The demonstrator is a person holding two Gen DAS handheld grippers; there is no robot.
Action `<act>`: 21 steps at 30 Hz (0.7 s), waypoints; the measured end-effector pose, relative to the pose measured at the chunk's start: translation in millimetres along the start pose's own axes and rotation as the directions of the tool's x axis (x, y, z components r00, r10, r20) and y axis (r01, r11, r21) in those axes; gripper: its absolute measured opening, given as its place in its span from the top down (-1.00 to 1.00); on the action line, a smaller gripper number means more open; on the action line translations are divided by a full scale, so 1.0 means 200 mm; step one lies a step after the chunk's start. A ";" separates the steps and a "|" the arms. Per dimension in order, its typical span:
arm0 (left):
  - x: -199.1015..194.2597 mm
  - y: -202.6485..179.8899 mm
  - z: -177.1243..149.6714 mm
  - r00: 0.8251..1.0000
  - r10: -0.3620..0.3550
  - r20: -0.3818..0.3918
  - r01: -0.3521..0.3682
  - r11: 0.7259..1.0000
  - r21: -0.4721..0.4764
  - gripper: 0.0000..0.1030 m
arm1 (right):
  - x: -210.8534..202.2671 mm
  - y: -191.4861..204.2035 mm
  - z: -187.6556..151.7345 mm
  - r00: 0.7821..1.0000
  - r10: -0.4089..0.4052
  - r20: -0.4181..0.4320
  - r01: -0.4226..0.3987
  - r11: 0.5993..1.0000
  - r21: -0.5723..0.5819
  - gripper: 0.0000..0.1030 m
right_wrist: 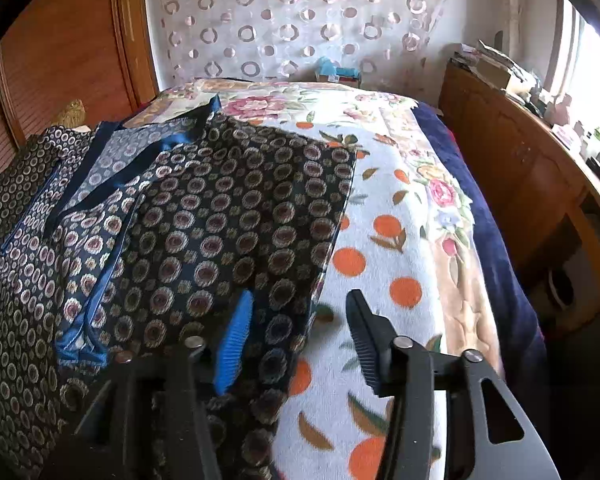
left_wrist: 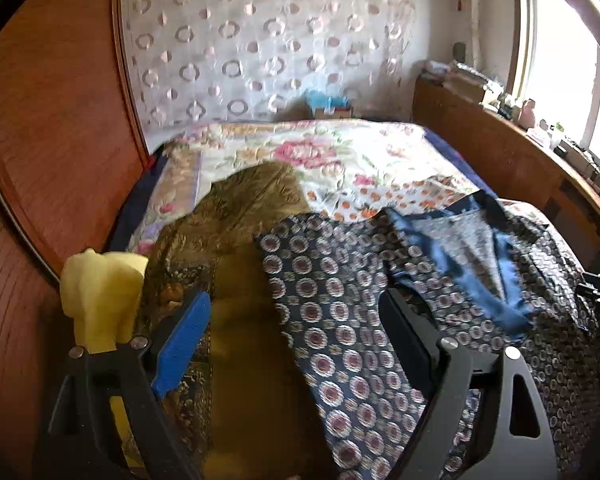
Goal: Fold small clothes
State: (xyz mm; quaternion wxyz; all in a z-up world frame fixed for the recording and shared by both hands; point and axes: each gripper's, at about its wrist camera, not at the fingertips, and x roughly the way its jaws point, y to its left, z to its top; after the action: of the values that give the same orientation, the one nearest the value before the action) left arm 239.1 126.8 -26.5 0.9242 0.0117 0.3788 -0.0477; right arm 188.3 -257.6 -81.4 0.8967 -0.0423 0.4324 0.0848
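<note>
A dark blue garment with round medallion print (left_wrist: 340, 300) lies spread on the bed, its blue lining (left_wrist: 472, 256) showing at the neck. It fills the left of the right wrist view (right_wrist: 204, 216) too. My left gripper (left_wrist: 296, 328) is open above the garment's left edge, over an olive-gold cloth (left_wrist: 240, 216). My right gripper (right_wrist: 296, 336) is open, its jaws straddling the garment's right edge just above the bed. Neither holds anything.
The bed carries a floral bedspread (left_wrist: 308, 152) and a white blanket with orange fruit print (right_wrist: 384, 248). A wooden wardrobe (left_wrist: 52, 128) stands left, a wooden cabinet with clutter (right_wrist: 516, 152) right under the window. A yellow cloth (left_wrist: 100, 296) sits at the left gripper's side.
</note>
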 end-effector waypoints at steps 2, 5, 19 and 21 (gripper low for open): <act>0.05 0.02 0.00 1.000 0.006 -0.019 -0.006 1.000 -0.006 -0.68 | 0.01 -0.03 0.03 1.000 0.004 0.006 -0.004 1.000 0.008 -0.11; 0.14 0.04 0.00 0.999 0.031 -0.042 -0.031 0.999 0.013 -0.68 | 0.07 -0.09 0.08 1.000 0.020 -0.001 -0.020 0.999 0.030 -0.12; 0.32 0.10 0.15 0.997 0.013 -0.080 -0.011 1.000 0.024 -0.68 | 0.43 -0.19 0.43 0.999 0.031 -0.044 -0.030 0.999 0.016 -0.12; 0.32 0.08 0.17 0.997 0.007 -0.073 -0.005 1.000 0.031 -0.67 | 0.46 -0.19 0.46 0.998 0.039 -0.053 -0.039 0.999 0.002 -0.12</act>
State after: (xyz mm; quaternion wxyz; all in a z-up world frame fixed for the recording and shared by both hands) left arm 310.6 135.9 -47.3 0.9096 0.0286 0.4115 -0.0504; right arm 322.2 -269.9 -96.5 0.8831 -0.0358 0.4568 0.1009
